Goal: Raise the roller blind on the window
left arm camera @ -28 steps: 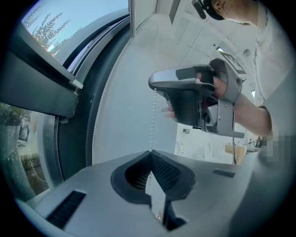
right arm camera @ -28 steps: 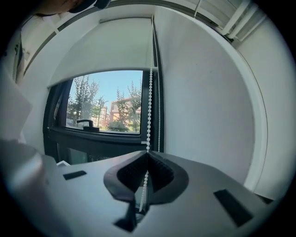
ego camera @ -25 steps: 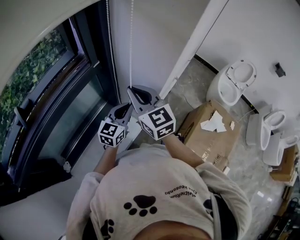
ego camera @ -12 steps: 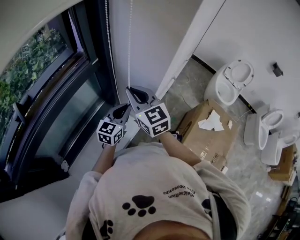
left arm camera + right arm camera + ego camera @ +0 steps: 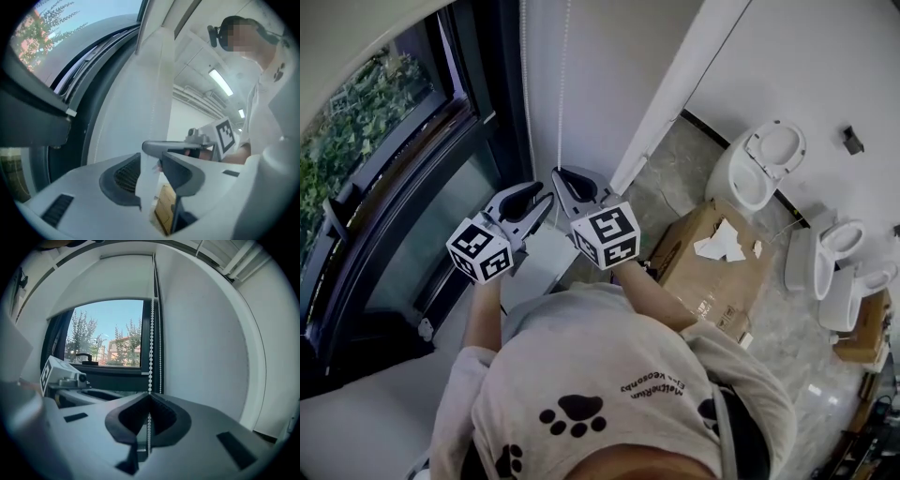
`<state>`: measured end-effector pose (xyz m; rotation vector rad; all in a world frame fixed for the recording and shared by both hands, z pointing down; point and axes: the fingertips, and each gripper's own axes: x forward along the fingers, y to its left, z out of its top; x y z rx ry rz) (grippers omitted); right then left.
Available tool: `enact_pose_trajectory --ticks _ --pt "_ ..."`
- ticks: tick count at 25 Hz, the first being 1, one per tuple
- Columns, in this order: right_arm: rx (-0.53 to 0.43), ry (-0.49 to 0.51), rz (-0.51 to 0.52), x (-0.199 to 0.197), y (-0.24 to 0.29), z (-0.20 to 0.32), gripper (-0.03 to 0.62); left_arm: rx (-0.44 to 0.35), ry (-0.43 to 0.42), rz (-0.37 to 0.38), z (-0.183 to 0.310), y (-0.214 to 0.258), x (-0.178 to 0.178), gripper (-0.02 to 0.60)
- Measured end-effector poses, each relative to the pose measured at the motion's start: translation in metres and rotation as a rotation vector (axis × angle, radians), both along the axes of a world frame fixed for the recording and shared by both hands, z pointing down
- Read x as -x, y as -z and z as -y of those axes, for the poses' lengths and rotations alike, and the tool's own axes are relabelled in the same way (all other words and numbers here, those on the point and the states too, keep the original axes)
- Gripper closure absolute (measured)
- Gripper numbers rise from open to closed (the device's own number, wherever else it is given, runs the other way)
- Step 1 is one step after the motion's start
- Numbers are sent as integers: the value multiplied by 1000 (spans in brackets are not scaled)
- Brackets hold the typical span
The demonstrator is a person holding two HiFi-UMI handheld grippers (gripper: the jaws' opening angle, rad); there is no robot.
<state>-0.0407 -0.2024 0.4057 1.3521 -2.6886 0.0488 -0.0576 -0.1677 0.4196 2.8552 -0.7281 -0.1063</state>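
Beads of a white pull chain (image 5: 151,333) are hanging down the right edge of the window (image 5: 108,331), against the dark frame. Above the glass the roller blind (image 5: 108,280) is sitting partly raised, its lower edge crossing the top of the pane, with trees and buildings showing below it.

The right gripper (image 5: 149,397) is pinching 1 strand of that chain, its jaws closed tight on the beads, while the 2nd strand is running free just beside it. The left gripper (image 5: 546,194) is hovering just to its left, close to the frame. Its jaws have just been opening and are now standing apart with nothing pressed between the pads. Its own view is blurred, so I cannot tell whether a strand is passing through the gap.

The person's light shirt (image 5: 609,394) with dark paw prints is filling the lower part of the head view. Behind the person, a torn cardboard box (image 5: 712,267) is lying on the stone floor, a white toilet (image 5: 764,169) is standing beyond it, and 2 more ceramic pieces (image 5: 839,277) are sitting along the far wall.
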Motion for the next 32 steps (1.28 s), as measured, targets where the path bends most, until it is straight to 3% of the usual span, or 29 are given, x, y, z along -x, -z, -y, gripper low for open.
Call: enact_pose_trajectory --ticks 1,6,15,19,21,22,29,32 --pt "-2 -1 2 0 0 0 585 -14 -26 -12 -2 12 -1 423" --pt "-2 -3 4 0 0 0 585 -84 -93 -61 -4 77 -6 423" --pt "-8 -1 -4 7 0 2 585 -197 -22 19 37 159 -13 465" --pt "-9 2 -14 10 0 3 585 -224 -55 27 39 175 -24 474" --pt "-11 -1 -18 9 -1 4 585 -246 -48 50 40 178 -27 560" --pt "-13 -3 -19 9 -2 5 585 -253 -40 62 41 178 -28 561" --pt "-16 -7 -33 8 -4 7 585 -236 67 40 46 175 -22 568" --pt "0 -6 -46 8 -14 7 585 -244 127 70 47 165 -21 568"
